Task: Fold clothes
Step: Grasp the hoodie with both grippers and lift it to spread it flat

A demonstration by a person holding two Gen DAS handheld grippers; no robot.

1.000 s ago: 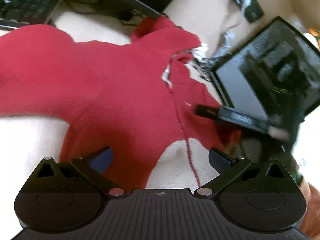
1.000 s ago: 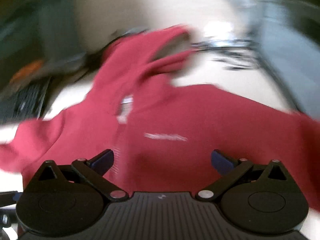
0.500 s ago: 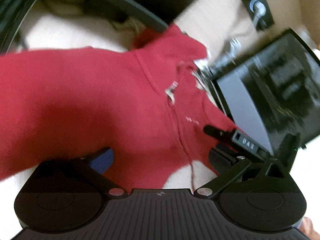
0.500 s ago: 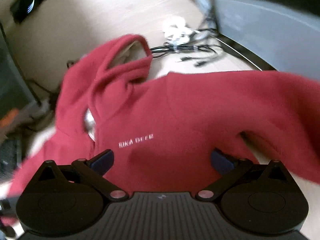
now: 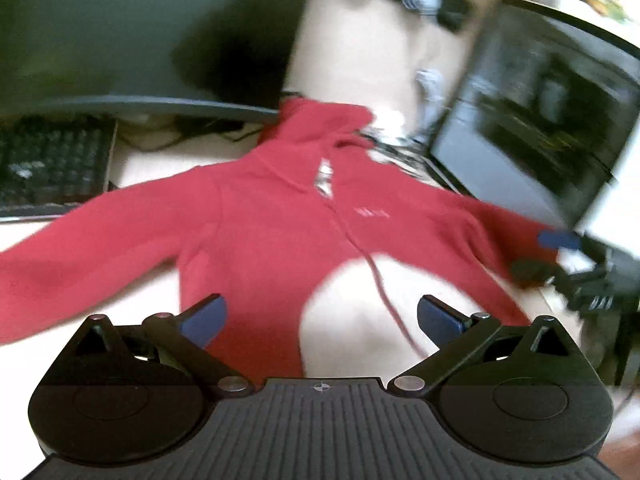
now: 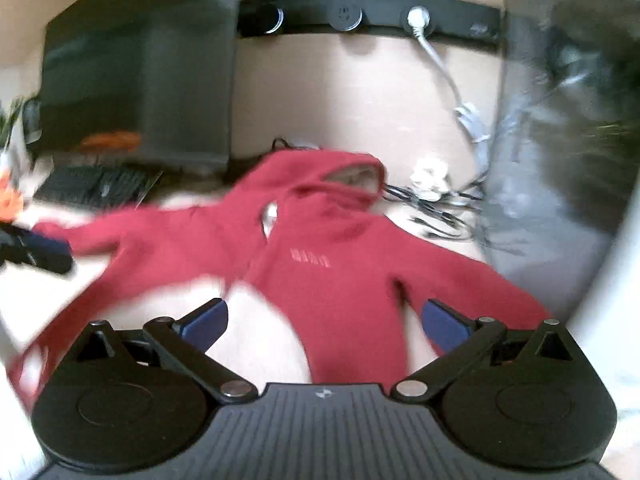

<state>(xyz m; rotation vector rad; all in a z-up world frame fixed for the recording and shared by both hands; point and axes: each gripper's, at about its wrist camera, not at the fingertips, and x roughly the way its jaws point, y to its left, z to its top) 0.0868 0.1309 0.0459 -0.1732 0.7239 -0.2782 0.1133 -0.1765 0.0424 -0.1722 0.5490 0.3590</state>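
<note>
A red zip hoodie [image 5: 280, 224] lies front up on a light table, hood to the far side, sleeves spread left and right, its two front halves parted at the hem. It also shows in the right wrist view [image 6: 332, 272]. My left gripper [image 5: 320, 314] is open and empty above the near hem. My right gripper [image 6: 324, 318] is open and empty above the hem on its side. Each gripper shows in the other's view, the right gripper [image 5: 560, 248] by the right sleeve and the left gripper [image 6: 36, 248] by the left sleeve.
A black keyboard [image 5: 48, 168] lies far left under a dark monitor [image 5: 120, 32]. A laptop [image 5: 540, 120] stands at the right. Loose cables [image 6: 436, 204] lie beside the hood. A black socket strip [image 6: 360, 20] runs along the back.
Both grippers have pulled back and risen, so more of the hoodie is in view. The hoodie now lies spread with both sleeves out. Both grippers stay open.
</note>
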